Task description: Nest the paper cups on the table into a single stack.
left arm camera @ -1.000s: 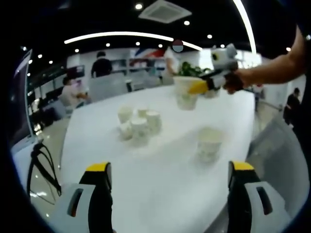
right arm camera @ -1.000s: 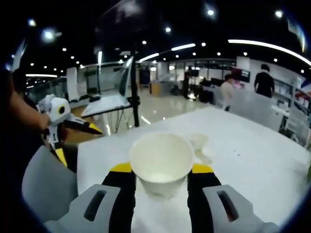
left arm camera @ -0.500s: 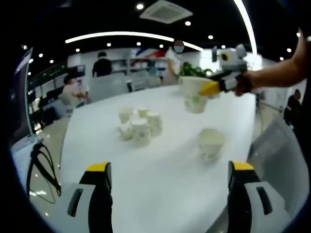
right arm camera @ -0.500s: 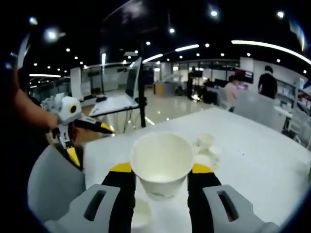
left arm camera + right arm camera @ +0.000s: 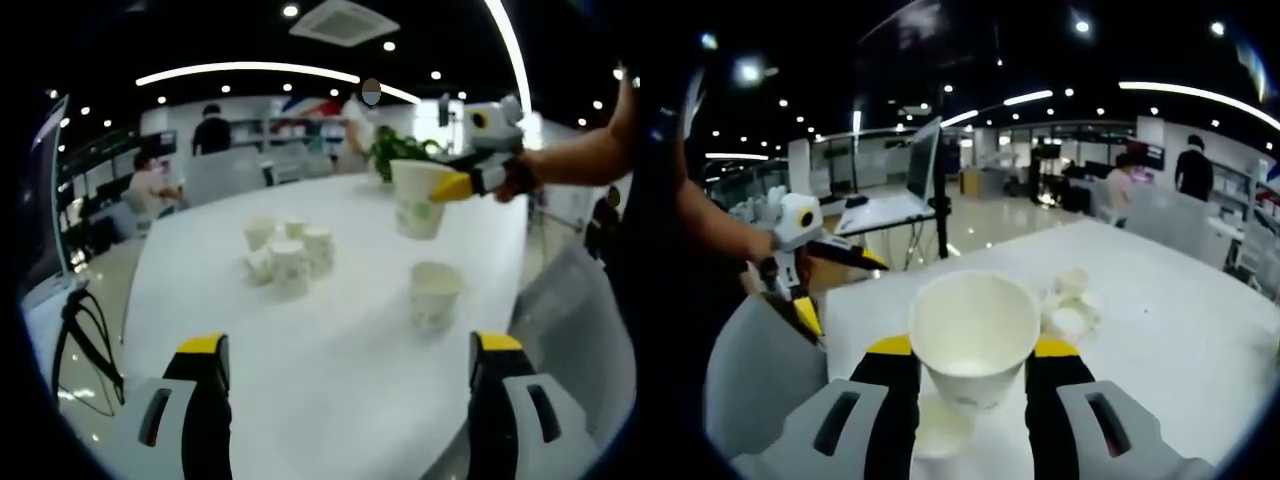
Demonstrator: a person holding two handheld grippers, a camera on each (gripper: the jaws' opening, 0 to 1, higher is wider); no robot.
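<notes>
Tapered white paper cup (image 5: 973,335) between right gripper (image 5: 971,352) jaws; left gripper (image 5: 345,350) jaws wide, bare.

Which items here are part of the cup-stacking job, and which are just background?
Job items:
- paper cup held in the right gripper
- lone cup standing on the table
- cluster of cups
- left gripper, open

Background:
- potted plant
- laptop on a stand
- chair

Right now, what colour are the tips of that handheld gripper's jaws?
Yellow tips on the right gripper; the right gripper view shows them best.
</notes>
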